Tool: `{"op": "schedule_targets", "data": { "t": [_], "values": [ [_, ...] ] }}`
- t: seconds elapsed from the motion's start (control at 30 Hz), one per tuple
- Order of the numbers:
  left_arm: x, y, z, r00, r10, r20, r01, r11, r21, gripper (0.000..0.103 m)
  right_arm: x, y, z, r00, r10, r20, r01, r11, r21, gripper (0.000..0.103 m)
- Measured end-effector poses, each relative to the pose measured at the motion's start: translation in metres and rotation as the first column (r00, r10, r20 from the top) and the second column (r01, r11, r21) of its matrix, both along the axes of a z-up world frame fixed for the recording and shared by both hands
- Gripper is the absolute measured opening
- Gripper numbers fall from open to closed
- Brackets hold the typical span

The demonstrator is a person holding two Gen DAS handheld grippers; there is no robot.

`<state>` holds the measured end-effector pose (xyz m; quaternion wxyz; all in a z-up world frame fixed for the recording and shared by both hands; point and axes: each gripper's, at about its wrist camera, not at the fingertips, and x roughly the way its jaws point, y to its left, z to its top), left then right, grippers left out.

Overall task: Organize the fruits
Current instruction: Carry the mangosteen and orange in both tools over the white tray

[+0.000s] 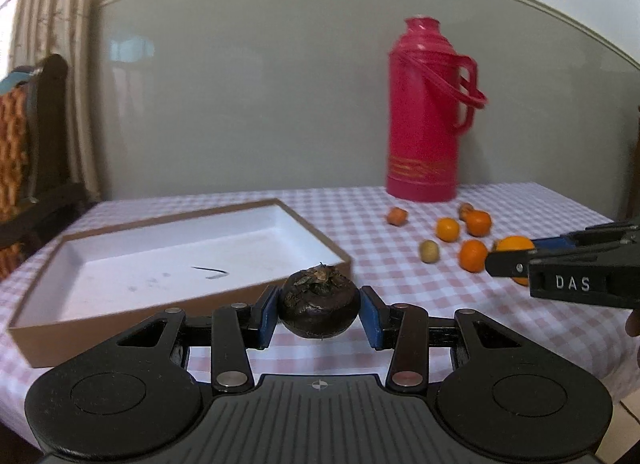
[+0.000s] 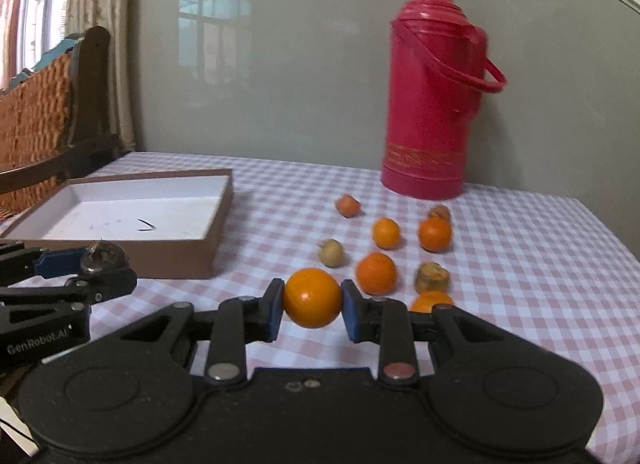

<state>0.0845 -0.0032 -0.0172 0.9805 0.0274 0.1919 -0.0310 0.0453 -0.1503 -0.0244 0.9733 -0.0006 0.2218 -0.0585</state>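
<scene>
My left gripper [image 1: 319, 310] is shut on a dark brown mangosteen [image 1: 319, 306], held just in front of the near right corner of the shallow brown box [image 1: 120, 306] with a white inside. My right gripper [image 2: 313, 306] is shut on a round orange [image 2: 313, 297], raised above the checked tablecloth. From the right wrist view the left gripper [image 2: 102, 264] shows at the left edge with the mangosteen [image 2: 103, 258]. From the left wrist view the right gripper [image 1: 514, 262] comes in at the right with the orange [image 1: 516, 245]. Several loose fruits [image 2: 377, 273] lie on the cloth.
A tall pink thermos [image 2: 434, 96] stands at the back of the table [image 2: 540, 264] by the grey wall. A wicker chair [image 2: 44, 116] with a dark wooden frame stands left of the table. The box [image 2: 132, 220] holds only a small dark stalk.
</scene>
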Motion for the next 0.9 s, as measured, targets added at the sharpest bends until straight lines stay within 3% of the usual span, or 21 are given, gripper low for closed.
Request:
{"op": "schedule_targets", "data": {
  "t": [0.53,0.9],
  "values": [
    [-0.019,0.076,0.026,0.981,0.184,0.067,-0.182,0.983,-0.029,0.043,0.017,0.058,0.026,0.985,0.161,0.061,-0.161,0.987,-0.016,0.022],
    [-0.013,0.115,0.034,0.958,0.272,0.093,-0.27,0.962,-0.034,0.043,0.05,0.084,0.041,0.97,0.224,0.091,-0.224,0.975,-0.009,0.022]
  ]
}}
